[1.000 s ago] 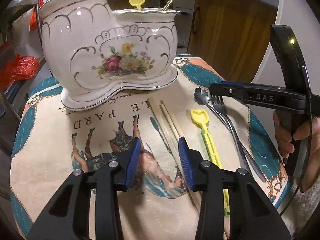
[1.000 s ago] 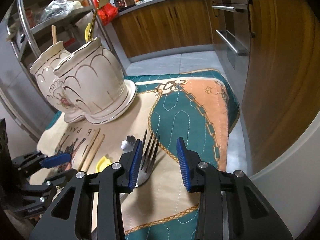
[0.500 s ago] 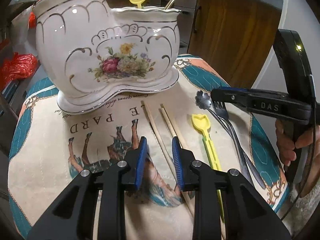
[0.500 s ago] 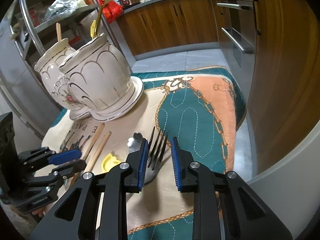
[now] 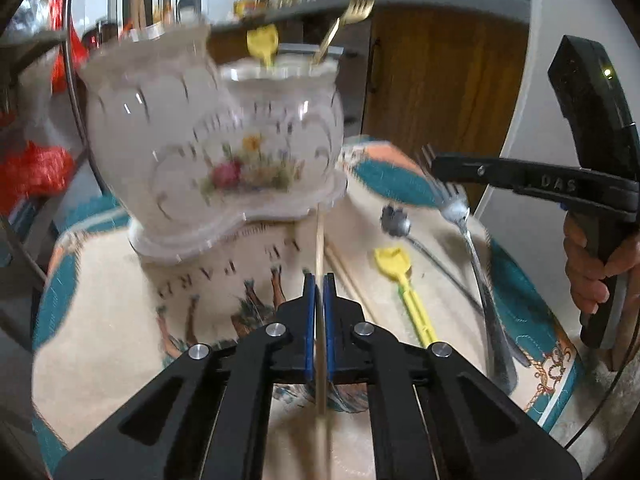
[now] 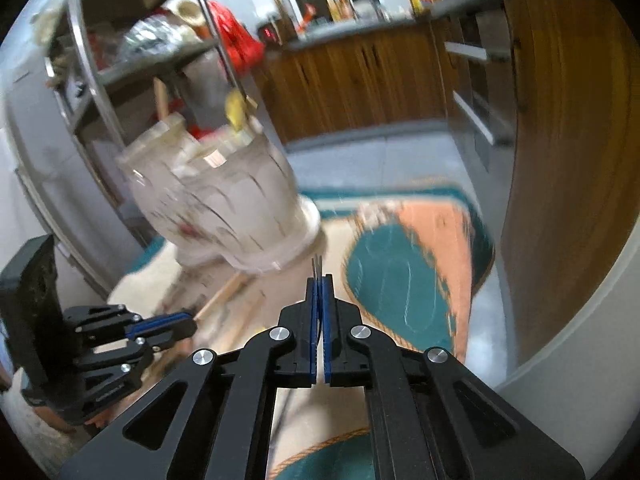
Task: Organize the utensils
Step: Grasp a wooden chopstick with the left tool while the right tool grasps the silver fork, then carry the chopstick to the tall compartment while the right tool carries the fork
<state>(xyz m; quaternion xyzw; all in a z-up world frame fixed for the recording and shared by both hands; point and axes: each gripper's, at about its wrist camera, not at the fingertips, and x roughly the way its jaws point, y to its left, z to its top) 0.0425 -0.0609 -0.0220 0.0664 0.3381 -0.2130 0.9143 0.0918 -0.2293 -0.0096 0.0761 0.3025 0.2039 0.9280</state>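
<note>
My left gripper [image 5: 319, 280] is shut on a wooden chopstick [image 5: 320, 240], which runs forward between the blue pads toward the floral ceramic utensil holder [image 5: 216, 140]. A second chopstick [image 5: 346, 276] lies on the cloth beside it. My right gripper [image 6: 319, 280] is shut on the head of a silver fork [image 5: 468, 236]; its tines [image 6: 317, 264] poke out past the pads. In the left wrist view the right gripper [image 5: 438, 168] hangs at the right, above the cloth. A yellow spoon [image 5: 404, 284] and a flower-headed utensil [image 5: 394, 224] lie between the grippers. The holder [image 6: 224, 200] has a gold fork [image 5: 352, 4] in it.
The patterned cloth [image 5: 100, 320] covers a small table. Wooden cabinets [image 6: 560, 160] stand close on the right, and a metal rack [image 6: 92, 80] with red bags behind the holder. A person's hand [image 5: 592, 264] grips the right tool. The left gripper [image 6: 192, 322] shows at lower left.
Both grippers have gone from open to shut, the left on a chopstick, the right on the fork. The right gripper has risen with the fork; both views are now blurred.
</note>
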